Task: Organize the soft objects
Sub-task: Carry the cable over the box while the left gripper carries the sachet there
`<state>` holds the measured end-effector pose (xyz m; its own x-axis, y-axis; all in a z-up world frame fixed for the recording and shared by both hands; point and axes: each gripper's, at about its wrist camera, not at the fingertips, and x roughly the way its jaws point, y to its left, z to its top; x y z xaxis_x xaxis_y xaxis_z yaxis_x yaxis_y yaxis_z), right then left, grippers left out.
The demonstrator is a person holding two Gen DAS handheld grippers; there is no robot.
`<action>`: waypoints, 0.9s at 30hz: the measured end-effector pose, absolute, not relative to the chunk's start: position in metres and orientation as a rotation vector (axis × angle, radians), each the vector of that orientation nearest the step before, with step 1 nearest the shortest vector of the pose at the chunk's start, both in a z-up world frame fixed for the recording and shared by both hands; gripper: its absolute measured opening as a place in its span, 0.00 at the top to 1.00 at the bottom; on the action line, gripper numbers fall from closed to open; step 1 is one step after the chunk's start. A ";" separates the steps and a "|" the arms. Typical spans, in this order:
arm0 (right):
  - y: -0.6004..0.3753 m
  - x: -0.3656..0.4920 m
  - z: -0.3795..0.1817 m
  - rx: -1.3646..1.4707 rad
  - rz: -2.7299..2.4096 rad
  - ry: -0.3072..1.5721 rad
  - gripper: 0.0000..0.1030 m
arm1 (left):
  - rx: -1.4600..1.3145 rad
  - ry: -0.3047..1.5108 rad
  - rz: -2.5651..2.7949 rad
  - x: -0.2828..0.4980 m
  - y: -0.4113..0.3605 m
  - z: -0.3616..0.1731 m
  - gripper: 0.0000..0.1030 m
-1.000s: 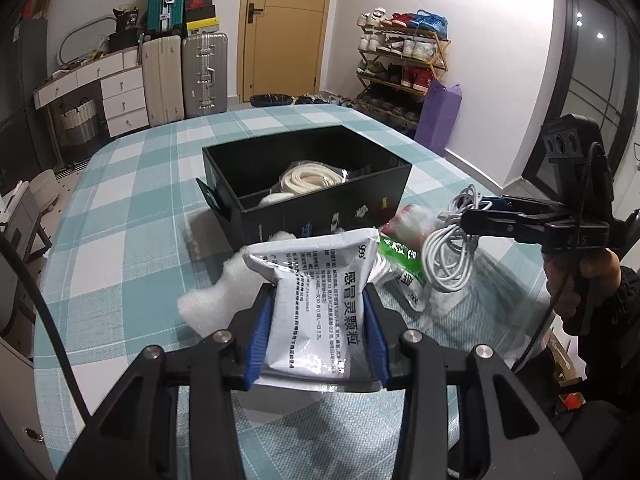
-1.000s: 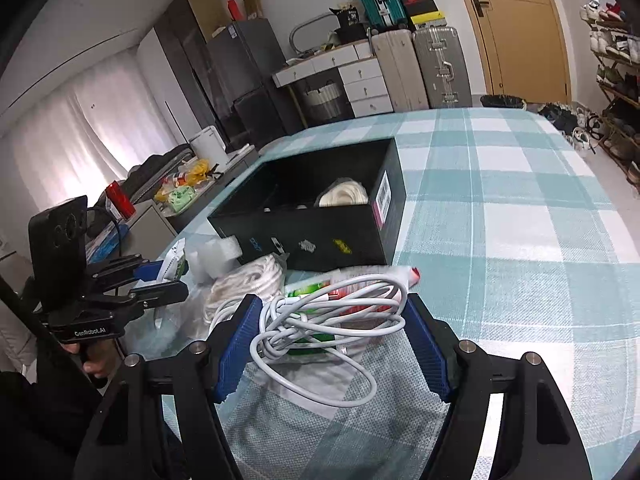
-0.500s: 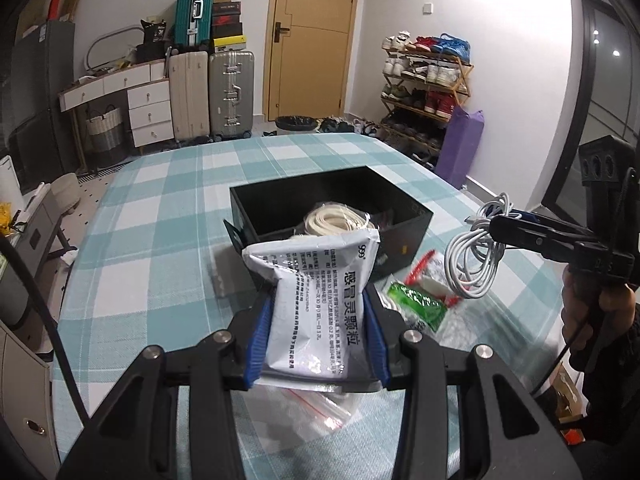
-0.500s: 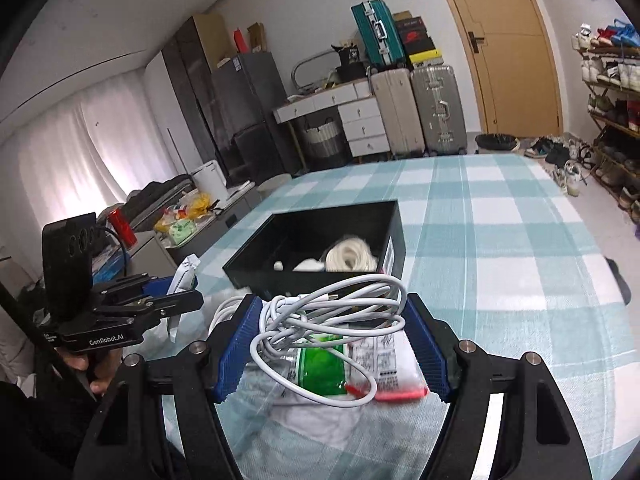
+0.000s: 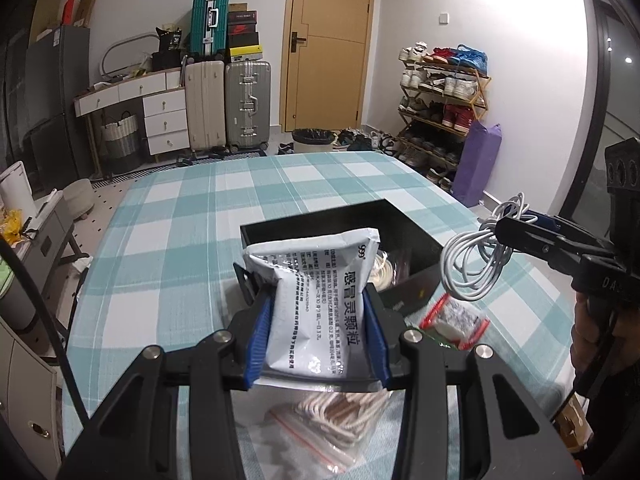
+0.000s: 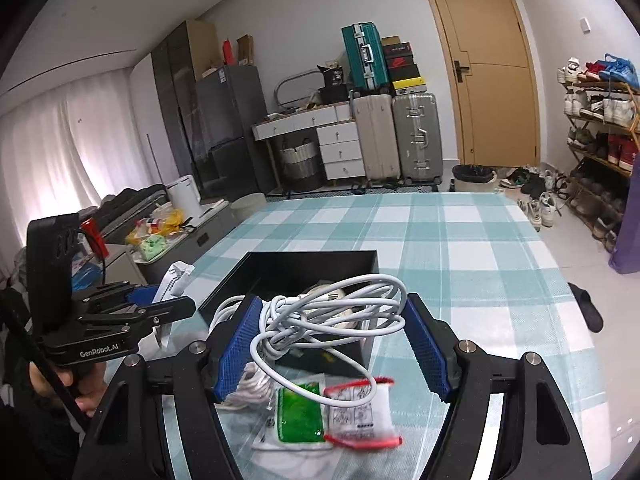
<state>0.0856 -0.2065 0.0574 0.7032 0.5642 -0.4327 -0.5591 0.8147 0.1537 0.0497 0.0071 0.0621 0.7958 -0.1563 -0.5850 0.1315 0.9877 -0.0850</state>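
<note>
A white cable [image 6: 328, 320], a black box [image 5: 404, 240] and a teal-and-white checked tablecloth [image 6: 460, 248].

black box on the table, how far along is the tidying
Done: the black box already holds a coil of cream rope. In hand: left gripper clamps a white sachet; right gripper carries a white cable. Left: red-edged and green packets still lie on the table.

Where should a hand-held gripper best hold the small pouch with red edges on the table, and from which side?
Judging from its pose, grip the red-edged pouch across its narrow width, coming down from above. It lies flat on the tablecloth, and the green pouch touches its left side, so a sideways approach seems blocked there.
</note>
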 end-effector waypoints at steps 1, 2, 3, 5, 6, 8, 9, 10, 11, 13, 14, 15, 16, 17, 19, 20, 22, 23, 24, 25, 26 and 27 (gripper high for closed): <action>-0.205 0.088 0.059 0.008 0.614 0.482 0.30 | -0.040 0.629 -0.152 0.051 0.007 0.063 0.60; -0.203 0.089 0.060 0.005 0.604 0.480 0.30 | -0.039 0.625 -0.149 0.054 0.006 0.064 0.60; -0.202 0.090 0.061 0.008 0.602 0.477 0.30 | -0.038 0.621 -0.145 0.056 0.006 0.065 0.60; -0.199 0.093 0.064 0.002 0.589 0.470 0.30 | -0.039 0.618 -0.141 0.060 0.006 0.066 0.60; -0.198 0.093 0.065 -0.006 0.582 0.464 0.30 | -0.040 0.616 -0.139 0.062 0.006 0.067 0.60; -0.195 0.099 0.066 -0.013 0.567 0.460 0.30 | -0.037 0.613 -0.134 0.068 0.006 0.068 0.60; -0.193 0.101 0.066 -0.021 0.552 0.459 0.30 | -0.036 0.611 -0.131 0.070 0.005 0.068 0.60; -0.192 0.104 0.066 -0.028 0.542 0.460 0.30 | -0.034 0.609 -0.129 0.073 0.005 0.069 0.60; -0.190 0.107 0.066 -0.033 0.532 0.459 0.30 | -0.034 0.607 -0.128 0.076 0.004 0.069 0.60; -0.187 0.113 0.065 -0.045 0.515 0.464 0.30 | -0.036 0.613 -0.126 0.080 0.003 0.067 0.60; -0.185 0.116 0.064 -0.050 0.508 0.467 0.30 | -0.035 0.616 -0.126 0.084 0.002 0.065 0.60; -0.183 0.119 0.063 -0.055 0.505 0.470 0.30 | -0.033 0.618 -0.125 0.086 0.001 0.064 0.60; -0.181 0.122 0.063 -0.057 0.504 0.472 0.30 | -0.030 0.620 -0.122 0.088 -0.001 0.063 0.60; -0.179 0.124 0.062 -0.063 0.503 0.474 0.30 | -0.029 0.622 -0.117 0.092 -0.002 0.062 0.60; -0.174 0.129 0.060 -0.080 0.504 0.474 0.30 | -0.032 0.626 -0.116 0.097 -0.003 0.060 0.60; -0.172 0.132 0.060 -0.091 0.503 0.474 0.30 | -0.034 0.629 -0.114 0.100 -0.004 0.058 0.60; -0.166 0.138 0.057 -0.116 0.496 0.475 0.30 | -0.033 0.630 -0.108 0.106 -0.006 0.056 0.60; -0.164 0.141 0.056 -0.118 0.501 0.479 0.30 | -0.030 0.632 -0.105 0.108 -0.007 0.055 0.60; -0.162 0.143 0.055 -0.124 0.504 0.483 0.30 | -0.028 0.634 -0.102 0.111 -0.008 0.053 0.60; -0.158 0.147 0.053 -0.134 0.508 0.487 0.30 | -0.028 0.636 -0.103 0.112 -0.008 0.053 0.60; -0.156 0.150 0.052 -0.142 0.513 0.493 0.30 | -0.030 0.638 -0.103 0.115 -0.009 0.052 0.60; -0.154 0.152 0.050 -0.146 0.518 0.499 0.30 | -0.030 0.639 -0.103 0.116 -0.009 0.051 0.60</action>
<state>0.1521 -0.1537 0.0503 0.7528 0.4380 -0.4914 -0.5077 0.8615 -0.0098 0.1159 -0.0090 0.0508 0.7981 -0.1049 -0.5934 0.0865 0.9945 -0.0596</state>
